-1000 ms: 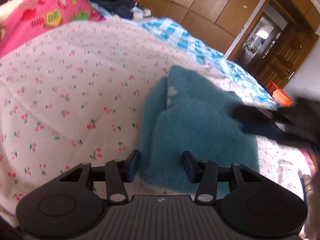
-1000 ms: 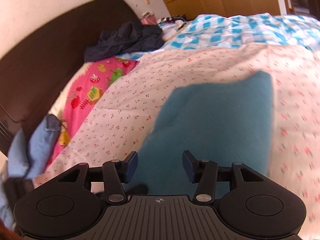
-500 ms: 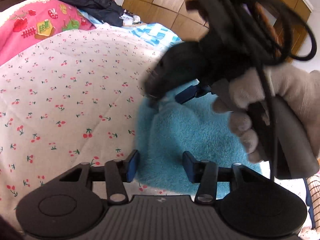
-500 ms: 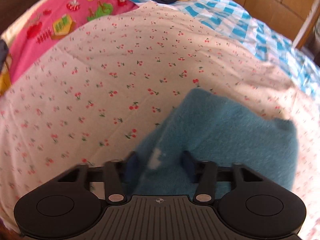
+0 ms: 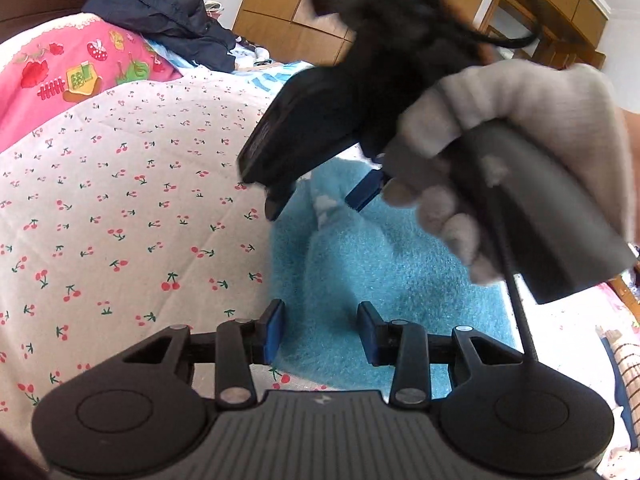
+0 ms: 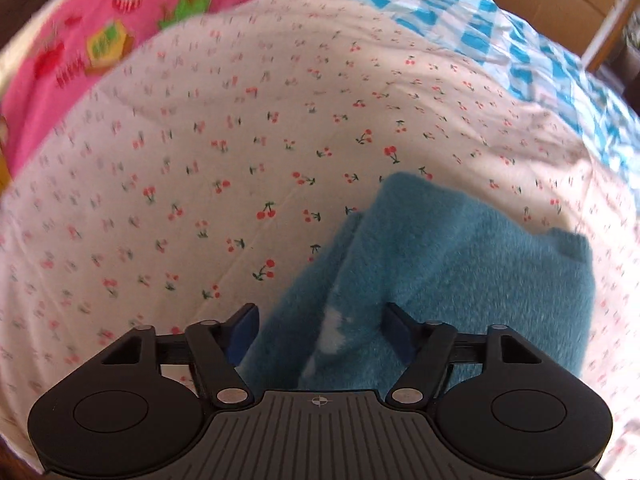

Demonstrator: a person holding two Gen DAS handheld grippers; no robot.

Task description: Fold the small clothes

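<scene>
1. A bed is covered with a white cherry sheet (image 5: pixel 120 208). It fills most of both views.
2. Next to the sheet lies a pink blanket (image 5: pixel 60 80) with fruit pictures on it. On the far side there is a blue and white checked blanket (image 6: pixel 500 32).
3. A pile of dark clothes (image 5: pixel 168 24) sits at the head of the bed. Behind the bed stand brown wooden cupboards (image 5: pixel 280 4).
4. I see no boxes or baskets that hold things.
5. The fuzzy teal cloth (image 5: pixel 380 272) lies on the cherry sheet. It is folded over, with layers showing along one edge. A small white patch (image 6: pixel 332 332) shows on it.
6. The left gripper (image 5: pixel 320 332) is low by the near edge of the teal cloth. Its two blue tips are apart, with cloth seen between them. I cannot tell if they touch it.
7. The right gripper (image 5: pixel 320 200) is held by a hand in a gray glove (image 5: pixel 500 152). It points down over the far part of the cloth.
8. In its own view, the right gripper's tips are wide apart, one on each side of the folded edge. They are not squeezing it. That view is a bit blurry.
</scene>
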